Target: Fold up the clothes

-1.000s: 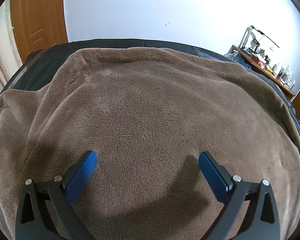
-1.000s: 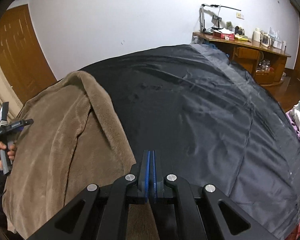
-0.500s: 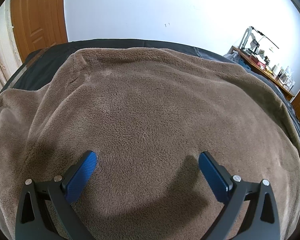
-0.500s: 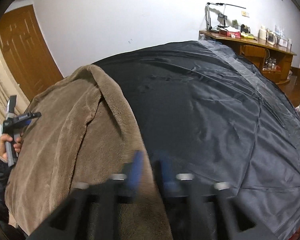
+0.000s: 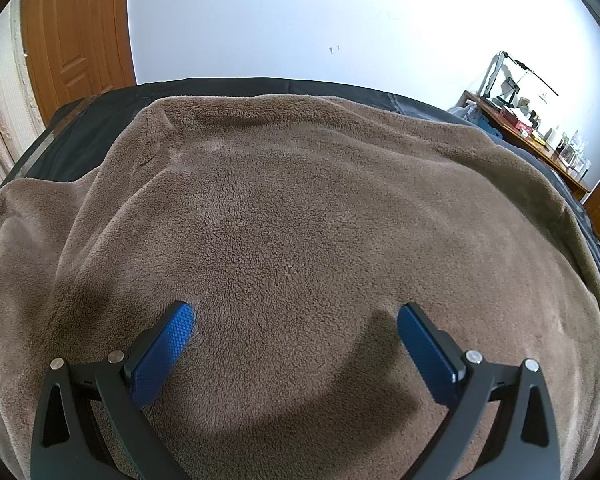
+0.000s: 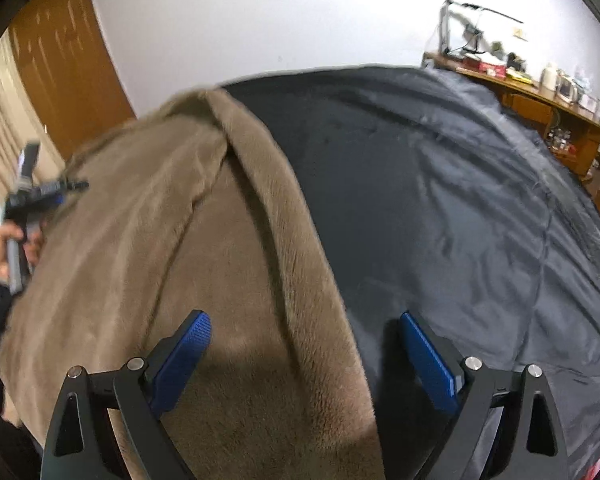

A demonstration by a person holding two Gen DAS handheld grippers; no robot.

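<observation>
We see the soft brown fleece garment [image 5: 300, 220] lying flat on the dark bed cover [image 6: 440, 200], its long side running away from us. Our left gripper [image 5: 294, 320] and right gripper [image 6: 304, 328] are both wide apart, holding nothing.

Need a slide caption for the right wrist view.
Right gripper open above the brown fleece garment's edge on the dark bed cover.

No text, label, brand, number or sign could be read anywhere; the items on the far wooden desk [image 6: 540, 92] were too small and blurred.
</observation>
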